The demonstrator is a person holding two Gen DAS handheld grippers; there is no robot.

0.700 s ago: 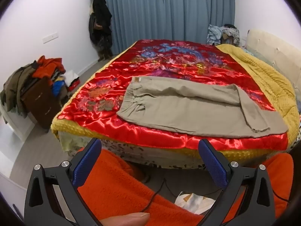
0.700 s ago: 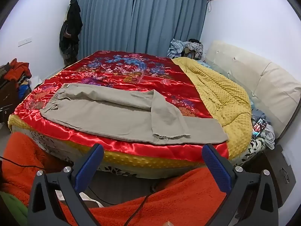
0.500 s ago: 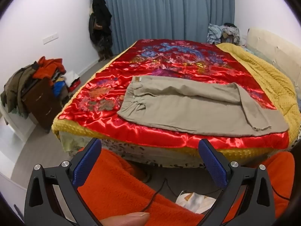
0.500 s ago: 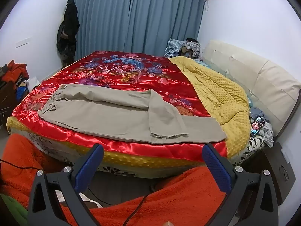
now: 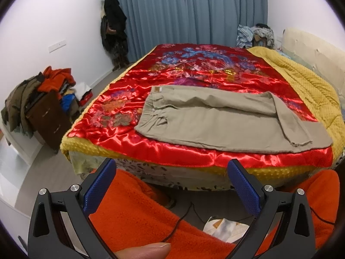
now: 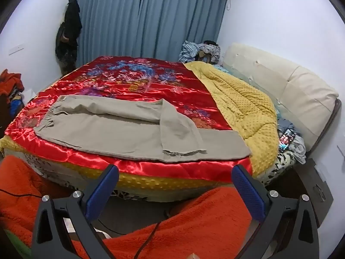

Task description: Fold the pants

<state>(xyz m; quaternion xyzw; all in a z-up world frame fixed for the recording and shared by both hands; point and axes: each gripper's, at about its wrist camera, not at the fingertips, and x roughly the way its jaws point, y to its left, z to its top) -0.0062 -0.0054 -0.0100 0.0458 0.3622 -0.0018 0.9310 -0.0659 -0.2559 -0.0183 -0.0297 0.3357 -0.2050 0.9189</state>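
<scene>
left gripper [image 5: 172, 188] frame: black plastic, two angled arms with triangular cut-outs
left pads [image 5: 99, 191]: blue, dotted texture, on the inner faces of the jaws
left screws [image 5: 74, 187]: round, silver, two behind each jaw
thumb [image 5: 144, 250]: bare skin, short nail, below the left jaws
right gripper [image 6: 175, 192] frame: same black build, silver screws
right pads [image 6: 248, 196]: blue, dotted
clothing [image 5: 133, 211]: fuzzy orange fleece beneath both jaws
cable [image 5: 183, 218]: thin, black, across the fleece

One pair of pants [image 5: 226, 123], one bed [image 5: 194, 75], two tools.
</scene>
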